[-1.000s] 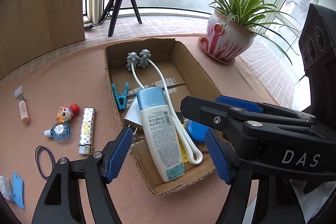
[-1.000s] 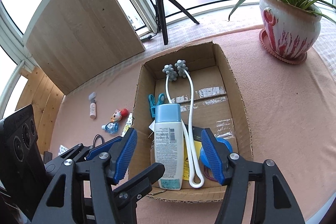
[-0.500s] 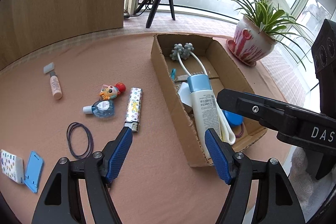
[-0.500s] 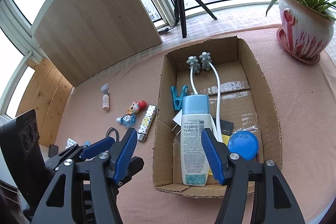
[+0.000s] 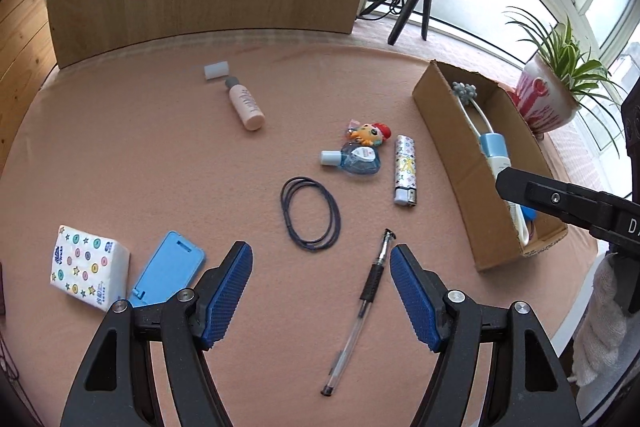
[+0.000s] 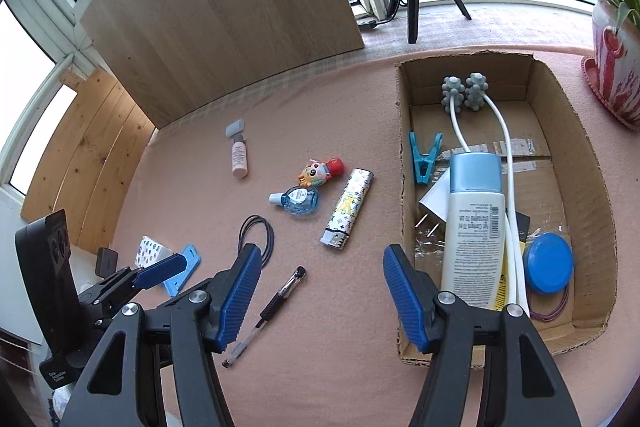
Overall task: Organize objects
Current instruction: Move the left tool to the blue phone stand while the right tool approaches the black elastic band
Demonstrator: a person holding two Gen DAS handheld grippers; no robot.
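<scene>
Two grippers hang over a pink felt table [image 5: 140, 155], both with their blue-padded fingers spread wide and holding nothing. The left gripper [image 5: 321, 293] is above a clear pen [image 5: 362, 303] that lies slanted between its fingers on the felt, and the dark hair ties [image 5: 311, 213] lie just beyond it. To its left sit a blue card holder [image 5: 168, 273] and a star-printed tissue pack [image 5: 89, 267], side by side and touching. Farther out are a patterned lighter [image 5: 405, 170], a small blue bottle [image 5: 356, 159] with a cartoon figurine [image 5: 370, 134] just behind it, and a pink tube [image 5: 245, 102] with its white cap [image 5: 216, 70] lying off beside it. The right gripper [image 6: 322, 295] hovers at the near left corner of an open cardboard box [image 6: 592, 179]; its right finger overlaps the box's left wall in view. Inside the box lie a white lotion bottle [image 6: 474, 231] with a blue cap, a white massager [image 6: 466, 93] with grey knobbed heads, a teal clothespin [image 6: 424, 157], a round blue lid [image 6: 548, 263] and a white plug [image 6: 434, 203] partly under the bottle. A potted plant [image 5: 550, 99] stands beyond the box.
</scene>
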